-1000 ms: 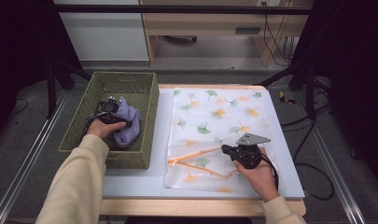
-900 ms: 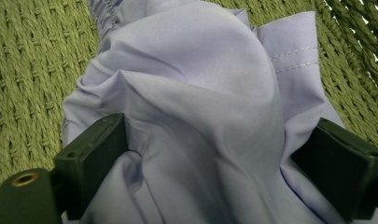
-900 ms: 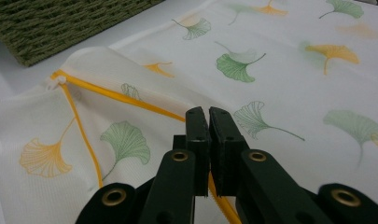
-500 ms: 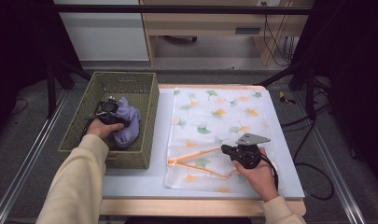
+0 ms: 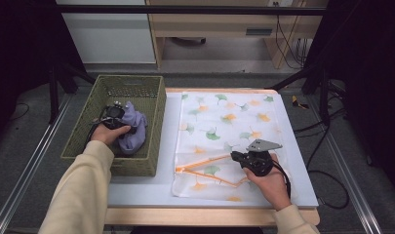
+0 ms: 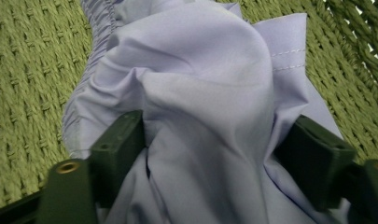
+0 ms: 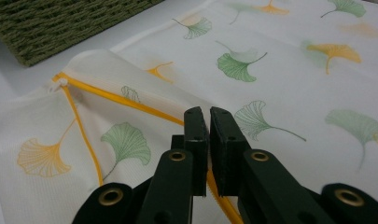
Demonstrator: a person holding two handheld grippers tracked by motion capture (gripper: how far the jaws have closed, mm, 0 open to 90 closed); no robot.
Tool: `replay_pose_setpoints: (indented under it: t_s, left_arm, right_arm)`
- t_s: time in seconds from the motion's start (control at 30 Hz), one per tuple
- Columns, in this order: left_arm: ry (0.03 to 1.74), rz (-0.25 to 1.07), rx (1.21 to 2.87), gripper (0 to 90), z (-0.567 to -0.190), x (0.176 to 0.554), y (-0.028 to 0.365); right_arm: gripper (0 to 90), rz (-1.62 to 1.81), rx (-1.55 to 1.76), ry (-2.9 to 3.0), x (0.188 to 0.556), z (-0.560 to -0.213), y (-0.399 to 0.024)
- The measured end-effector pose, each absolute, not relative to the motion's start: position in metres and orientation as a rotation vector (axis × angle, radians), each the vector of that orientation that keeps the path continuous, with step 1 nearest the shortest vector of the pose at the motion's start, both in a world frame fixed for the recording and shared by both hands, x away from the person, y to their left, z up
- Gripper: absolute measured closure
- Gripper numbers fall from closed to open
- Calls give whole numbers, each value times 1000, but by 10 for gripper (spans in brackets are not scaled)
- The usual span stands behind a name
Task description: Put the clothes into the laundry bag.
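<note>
A lavender garment lies bunched in the green woven basket at the left of the high view, and nothing else can be made out inside it. The left hand-held gripper is set into that bundle; in the left gripper view a thick fold of the cloth is seen between the two jaws, which have just been closing and now press on it from both sides. At lower centre of the high view, a white mesh laundry bag printed with ginkgo leaves is spread flat on the table. The orange zipper edge at its mouth is pinched by the right hand-held gripper, clenched tight, so that a flap is raised.

Only a loose fold is caught on the left, so the garment may slip free or trail over the basket rim when it is lifted. How deep the bite goes is hidden by the cloth, perhaps shallow. Should the thin zipper edge slide from the right jaws, the bag mouth would drop shut before the garment can be fed in.
</note>
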State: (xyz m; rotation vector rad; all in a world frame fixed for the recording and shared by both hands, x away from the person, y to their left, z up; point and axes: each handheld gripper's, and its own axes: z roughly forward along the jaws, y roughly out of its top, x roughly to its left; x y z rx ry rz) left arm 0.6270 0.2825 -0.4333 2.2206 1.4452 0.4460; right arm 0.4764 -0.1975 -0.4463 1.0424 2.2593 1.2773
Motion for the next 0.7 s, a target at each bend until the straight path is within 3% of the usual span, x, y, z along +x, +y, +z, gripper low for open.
replay_pose_setpoints:
  t_s: [0.03, 0.37, 0.7]
  left_arm:
    - [1446, 447, 2224, 305, -433, 627, 283]
    - [1431, 438, 2261, 638, -430, 624, 283]
    - [1417, 489, 2233, 718, -422, 619, 284]
  right_arm:
    - [855, 1277, 1043, 2259, 476, -446, -198]
    - [853, 1275, 1039, 2258, 477, -446, -198]
    - [854, 1279, 1042, 2256, 477, -446, -199]
